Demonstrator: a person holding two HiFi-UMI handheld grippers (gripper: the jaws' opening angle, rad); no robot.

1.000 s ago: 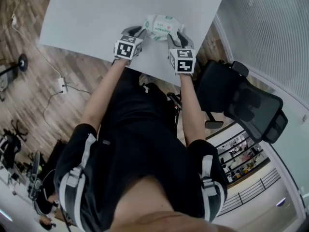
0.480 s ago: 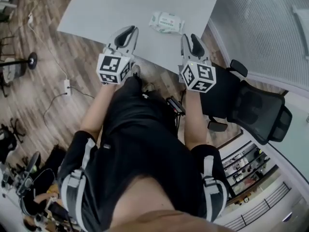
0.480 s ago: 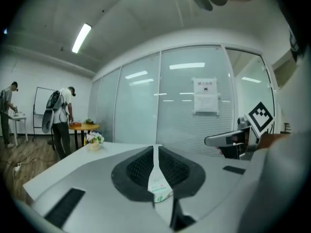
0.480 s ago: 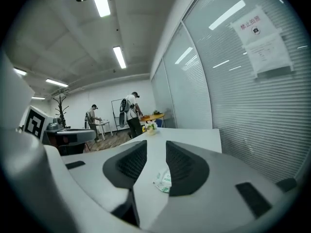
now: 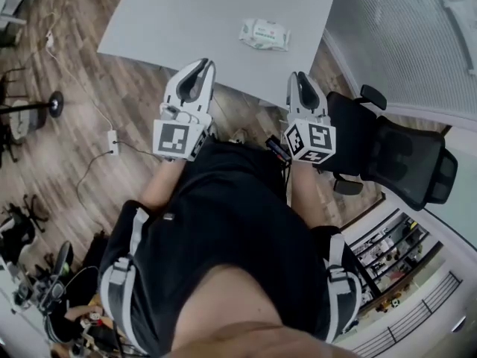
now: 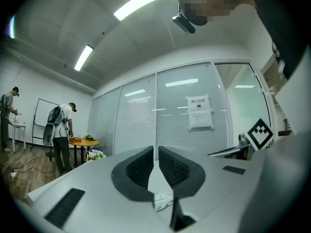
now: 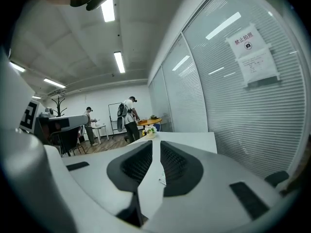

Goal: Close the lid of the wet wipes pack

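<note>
The wet wipes pack (image 5: 264, 34) lies flat on the grey counter (image 5: 186, 21), near its far right corner, and no flap stands up from it, so I judge the lid already down. Both my claws hang in the air on my side of the counter's edge, well apart from the pack. My left claw (image 5: 200, 67) is pressed together on nothing. My right claw (image 5: 300, 77) has just been closing and shows only a slim gap, also empty. Closing looks finished. If the lid needs another press, I must reach back over the counter.
</note>
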